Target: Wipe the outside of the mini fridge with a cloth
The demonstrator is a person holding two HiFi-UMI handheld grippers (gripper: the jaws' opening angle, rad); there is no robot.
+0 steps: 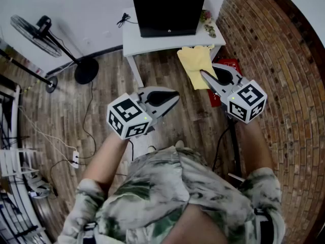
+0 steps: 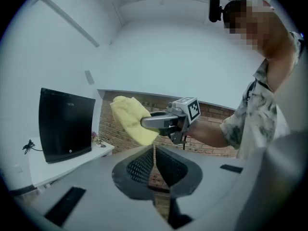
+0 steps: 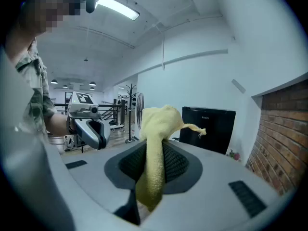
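Head view:
- Right gripper (image 1: pixel 205 75): jaws clamped on a yellow cloth (image 1: pixel 195 64), which hangs spread out from the jaw tips. Marker cube (image 1: pixel 248 102) at its rear end.
- Left gripper (image 1: pixel 171 97): held beside the right one and apart from it, jaws pressed together, nothing in them.
- Mini fridge (image 1: pixel 168 8): black, standing on a white table (image 1: pixel 147 43), ahead of both grippers and well clear of both sets of jaw tips. The cloth overlaps the table's near right corner in this view; whether they touch cannot be told.
- Standing fan (image 1: pixel 36 33): far out to the left gripper's left, on the wooden floor (image 1: pixel 101 105).
- Brick wall (image 1: pixel 284 85): to the right of the right gripper.

Left gripper view:
- Left gripper (image 2: pixel 154 152): jaws together with only a thin slit between the pads, holding nothing.
- Right gripper (image 2: pixel 153 122): ahead of the jaws, just above them in the picture, with the cloth (image 2: pixel 130 119) bunched at its tip.
- Mini fridge (image 2: pixel 65 126): ahead and to the left of the jaws, on the table (image 2: pixel 72 160).

Right gripper view:
- Right gripper (image 3: pixel 155 150): jaws closed on the cloth (image 3: pixel 161 121), which stands up above the tips and trails down between the pads.
- Left gripper (image 3: pixel 91 129): off to the left of the jaws.
- Mini fridge (image 3: pixel 211 129): beyond the cloth, slightly right of the jaws, not touched by it.
- Fan (image 3: pixel 140 110): further back, left of the cloth.
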